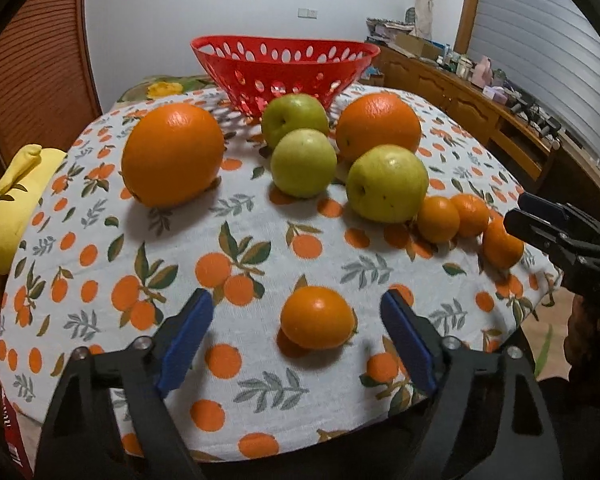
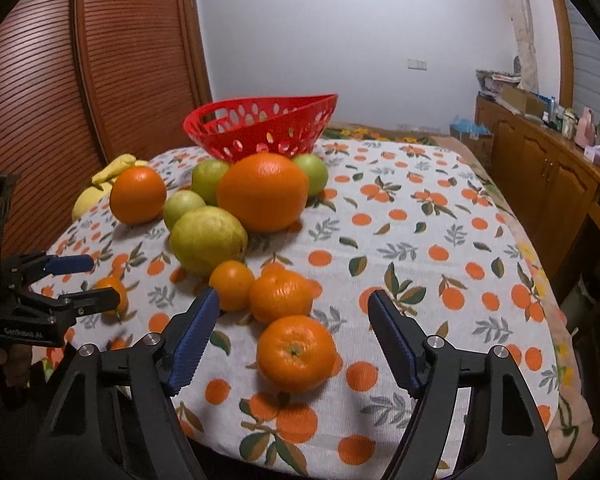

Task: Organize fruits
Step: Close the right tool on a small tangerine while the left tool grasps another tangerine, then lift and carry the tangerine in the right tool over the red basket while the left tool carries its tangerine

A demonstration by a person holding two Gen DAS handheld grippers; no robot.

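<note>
Left hand-held gripper (image 1: 296,322): jaws apart, straddling a small tangerine (image 1: 317,317) at lower centre of the tabletop (image 1: 260,240), pads clear. Right hand-held gripper (image 2: 294,334) likewise around a mandarin (image 2: 296,353). Light, soft-skinned, round: grip gently across the widest part.

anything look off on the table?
Only the red basket: it sits tilted in the right wrist view, one rim higher than the other, and empty. All fruit lies loose on the tablecloth, none damaged.

two large oranges (image 1: 173,154); three green apples (image 1: 303,162); four mandarins (image 1: 317,317); one red basket (image 1: 284,65).
</note>
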